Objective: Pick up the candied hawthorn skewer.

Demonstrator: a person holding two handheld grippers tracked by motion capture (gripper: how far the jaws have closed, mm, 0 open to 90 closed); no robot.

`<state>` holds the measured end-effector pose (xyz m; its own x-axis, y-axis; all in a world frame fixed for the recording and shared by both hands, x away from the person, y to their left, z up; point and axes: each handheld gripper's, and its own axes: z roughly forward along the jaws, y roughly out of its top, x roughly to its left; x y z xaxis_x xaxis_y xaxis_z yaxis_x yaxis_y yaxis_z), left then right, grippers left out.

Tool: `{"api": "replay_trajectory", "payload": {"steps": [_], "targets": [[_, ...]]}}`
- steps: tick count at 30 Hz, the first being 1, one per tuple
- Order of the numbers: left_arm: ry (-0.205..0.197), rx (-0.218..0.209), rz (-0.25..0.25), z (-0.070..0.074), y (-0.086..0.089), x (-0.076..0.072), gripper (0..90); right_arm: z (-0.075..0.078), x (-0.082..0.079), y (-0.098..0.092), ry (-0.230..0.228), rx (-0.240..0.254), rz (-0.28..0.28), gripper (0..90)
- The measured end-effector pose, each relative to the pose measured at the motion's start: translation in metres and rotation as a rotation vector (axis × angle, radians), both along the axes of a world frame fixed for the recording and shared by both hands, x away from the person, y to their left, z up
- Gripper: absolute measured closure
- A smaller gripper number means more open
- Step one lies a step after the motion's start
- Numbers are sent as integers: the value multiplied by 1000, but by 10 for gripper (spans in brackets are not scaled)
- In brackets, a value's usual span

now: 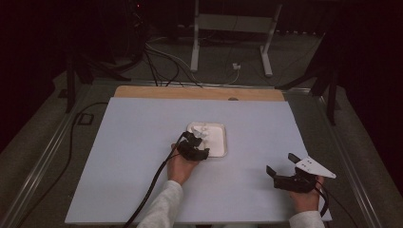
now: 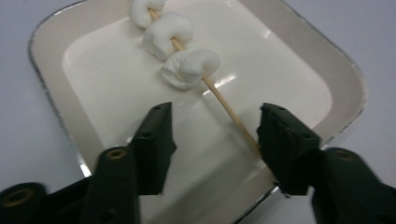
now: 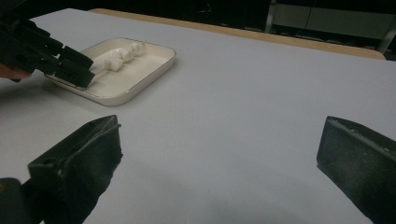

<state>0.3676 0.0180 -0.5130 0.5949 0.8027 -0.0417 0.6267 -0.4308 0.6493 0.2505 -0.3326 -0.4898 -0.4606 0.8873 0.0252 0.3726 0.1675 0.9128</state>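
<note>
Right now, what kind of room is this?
Probably a recording lab, not a kitchen: a bare grey table in a dark room, cables on the floor, a metal stand, and a marshmallow skewer on a white tray.

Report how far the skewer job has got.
Done: three marshmallows sit threaded on the skewer, which lies in the white tray. In hand: the left gripper straddles the skewer's bare end, jaws not yet clamped. Left: closing and lifting. The right gripper waits open above the table.

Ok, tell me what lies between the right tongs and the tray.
Nothing: in the right gripper view, bare white table runs from the right tongs to the tray.
</note>
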Motion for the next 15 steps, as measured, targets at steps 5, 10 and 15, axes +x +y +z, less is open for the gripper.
{"api": "replay_trajectory", "payload": {"steps": [5, 10, 15], "targets": [[6, 13, 9, 2, 4, 1, 685, 0, 0, 0, 0, 4, -2, 1], [31, -3, 23, 2, 9, 4, 802, 0, 0, 0, 0, 4, -2, 1], [63, -37, 43, 2, 14, 7, 857, 0, 0, 0, -2, 6, -1, 1]]}}
